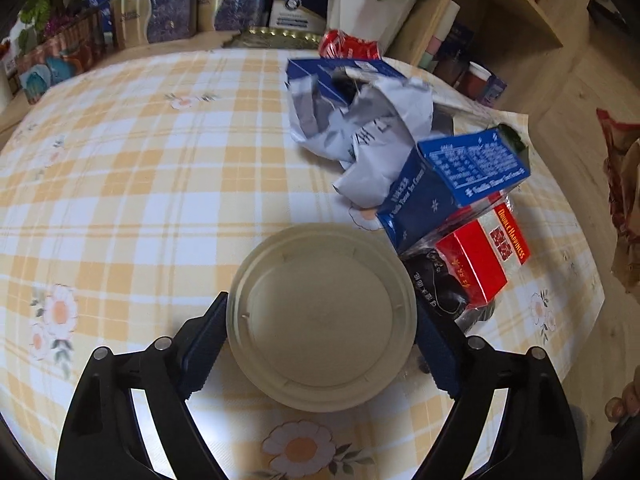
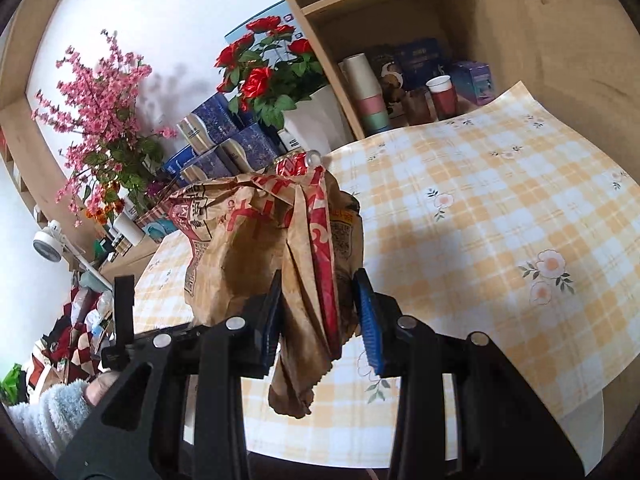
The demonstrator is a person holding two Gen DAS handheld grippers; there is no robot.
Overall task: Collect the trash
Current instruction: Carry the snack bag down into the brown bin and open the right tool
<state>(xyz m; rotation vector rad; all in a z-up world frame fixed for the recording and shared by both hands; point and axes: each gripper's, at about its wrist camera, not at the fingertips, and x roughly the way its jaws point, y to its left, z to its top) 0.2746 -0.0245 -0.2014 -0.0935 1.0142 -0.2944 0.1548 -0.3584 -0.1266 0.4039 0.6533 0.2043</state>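
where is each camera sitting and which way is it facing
Left wrist: sits on the left gripper, looking steeply down at a round lid between its open fingers, with boxes and crumpled paper beyond; fingertips show at the right edge.
Right wrist: sits on the right gripper, facing across the table toward the shelves and flowers, its fingers shut on a paper bag; a fuzzy sleeve shows lower left.
Shared: the checked tablecloth and white flower pot.

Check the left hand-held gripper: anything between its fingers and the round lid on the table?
Nothing visible. The left hand-held gripper already straddles the round lid, one finger at each side of its rim. The nearest clutter, a black wrapper and a red box, lies beside the right finger, not in the gap.
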